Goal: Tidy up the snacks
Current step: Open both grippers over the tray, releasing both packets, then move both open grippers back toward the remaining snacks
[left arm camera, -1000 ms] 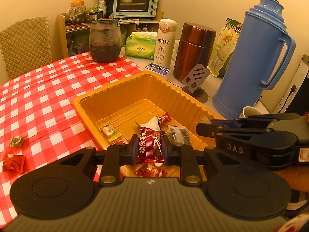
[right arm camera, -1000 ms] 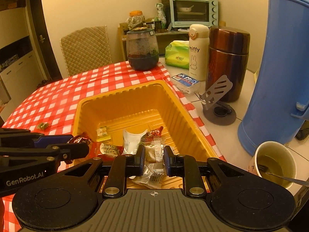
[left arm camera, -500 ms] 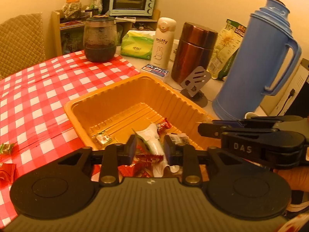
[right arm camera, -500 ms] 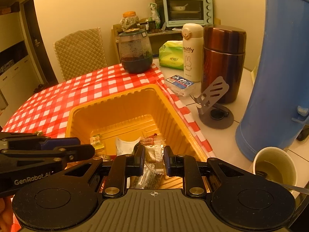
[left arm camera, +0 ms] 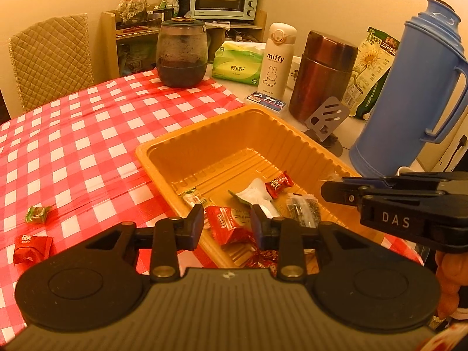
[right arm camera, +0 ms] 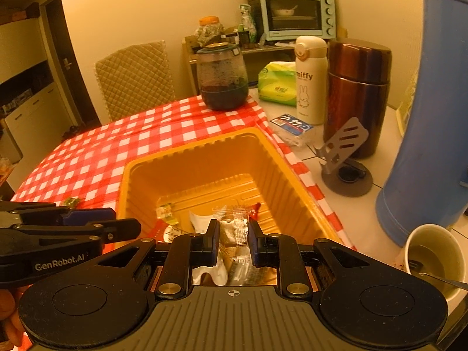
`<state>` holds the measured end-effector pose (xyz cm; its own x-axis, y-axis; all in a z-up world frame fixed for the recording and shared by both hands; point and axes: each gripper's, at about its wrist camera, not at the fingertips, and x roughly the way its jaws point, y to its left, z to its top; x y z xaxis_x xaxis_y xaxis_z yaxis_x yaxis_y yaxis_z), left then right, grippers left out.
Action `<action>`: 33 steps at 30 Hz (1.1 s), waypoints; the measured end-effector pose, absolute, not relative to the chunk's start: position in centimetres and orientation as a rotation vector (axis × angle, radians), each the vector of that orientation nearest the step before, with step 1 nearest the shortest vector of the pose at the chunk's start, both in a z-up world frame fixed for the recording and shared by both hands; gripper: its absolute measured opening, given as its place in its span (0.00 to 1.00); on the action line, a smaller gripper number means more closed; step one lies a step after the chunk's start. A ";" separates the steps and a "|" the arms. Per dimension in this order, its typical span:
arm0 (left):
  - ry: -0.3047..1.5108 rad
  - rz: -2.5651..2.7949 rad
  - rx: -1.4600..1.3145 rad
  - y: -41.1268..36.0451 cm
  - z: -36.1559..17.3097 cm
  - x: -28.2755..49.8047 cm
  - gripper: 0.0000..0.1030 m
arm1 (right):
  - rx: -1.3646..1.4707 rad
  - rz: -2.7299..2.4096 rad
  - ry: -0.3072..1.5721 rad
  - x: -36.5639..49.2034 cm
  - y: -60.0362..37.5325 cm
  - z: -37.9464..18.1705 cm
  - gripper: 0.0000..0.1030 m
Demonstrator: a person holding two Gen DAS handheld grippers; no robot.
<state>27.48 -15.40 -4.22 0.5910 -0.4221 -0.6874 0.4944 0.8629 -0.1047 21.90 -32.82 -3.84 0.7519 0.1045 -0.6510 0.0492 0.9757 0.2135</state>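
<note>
A yellow plastic tray (left arm camera: 163, 153) sits on the red checked tablecloth and holds several wrapped snacks. My left gripper (left arm camera: 226, 222) is open over the tray's near rim; a red packet (left arm camera: 231, 228) lies in the tray below its fingers. My right gripper (right arm camera: 233, 241) is shut on a clear-wrapped snack (right arm camera: 238, 231) above the tray (right arm camera: 204, 149). A green candy (left arm camera: 36, 214) and a red packet (left arm camera: 30, 247) lie on the cloth left of the tray. The right gripper shows at the right of the left wrist view (left arm camera: 330, 190).
Right of the tray stand a blue thermos (left arm camera: 409, 93), a brown flask (left arm camera: 321, 73), a white miffy bottle (left arm camera: 276, 58), a phone stand (left arm camera: 324, 125) and a cup with a spoon (right arm camera: 433, 260). A dark glass jar (left arm camera: 181, 52) stands behind it.
My left gripper has opened and let go of the red packet, which now lies in the tray. My right gripper still holds the clear-wrapped snack over the tray.
</note>
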 end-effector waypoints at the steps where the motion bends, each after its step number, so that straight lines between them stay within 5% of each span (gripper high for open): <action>1: 0.772 -0.532 0.101 -15.3 -4.2 27.5 0.30 | 0.224 0.032 0.721 21.9 -32.7 -3.8 0.20; 21: 0.763 -0.523 0.092 -14.6 -3.8 27.5 0.31 | 0.234 0.044 0.715 22.4 -31.9 -3.6 0.21; 23: 0.760 -0.519 0.093 -14.5 -3.7 27.4 0.32 | 0.248 0.034 0.715 22.4 -32.0 -3.6 0.29; 25: 0.761 -0.514 0.094 -14.4 -3.7 27.4 0.33 | 0.267 0.028 0.704 22.4 -32.2 -3.5 0.53; 33: 0.763 -0.511 0.094 -14.2 -3.8 27.5 0.34 | 0.255 0.025 0.701 22.3 -32.0 -3.3 0.53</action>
<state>27.51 -14.20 -3.84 0.6075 -0.4076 -0.6817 0.4744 0.8746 -0.1002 22.35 -32.01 -3.26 0.7655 0.1076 -0.6344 0.0629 0.9687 0.2402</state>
